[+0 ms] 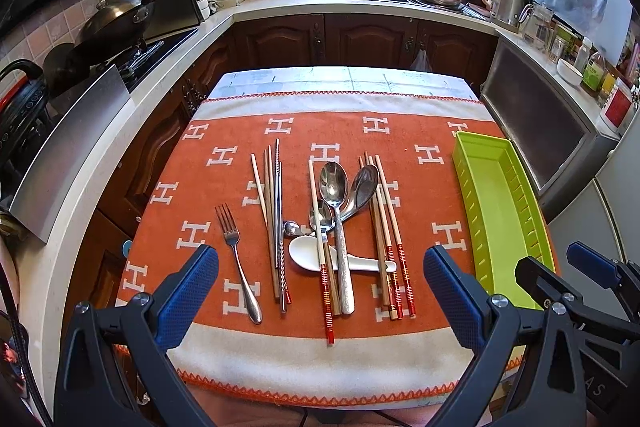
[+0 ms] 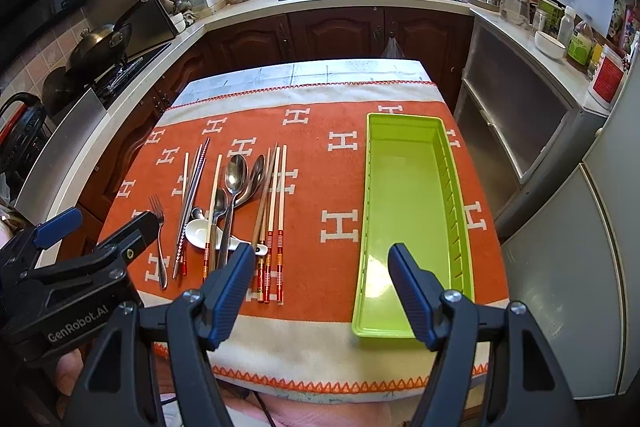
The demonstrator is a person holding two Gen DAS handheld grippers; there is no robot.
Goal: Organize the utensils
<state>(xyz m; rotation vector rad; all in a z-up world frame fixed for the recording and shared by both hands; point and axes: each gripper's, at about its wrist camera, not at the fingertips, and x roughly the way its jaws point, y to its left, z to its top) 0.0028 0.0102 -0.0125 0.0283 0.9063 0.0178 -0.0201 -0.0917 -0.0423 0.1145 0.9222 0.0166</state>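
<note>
Both tools hover level above the near edge of the tabletop, each with its fingers spread wide and gripping nothing. Ahead of the left tool, between its fingers, lie the fork, chopsticks, metal spoons and a white ceramic spoon. The green tray lies ahead of the right tool, which shows its bare floor in full; the left view catches only its slanted side, beside the other tool's body
</note>
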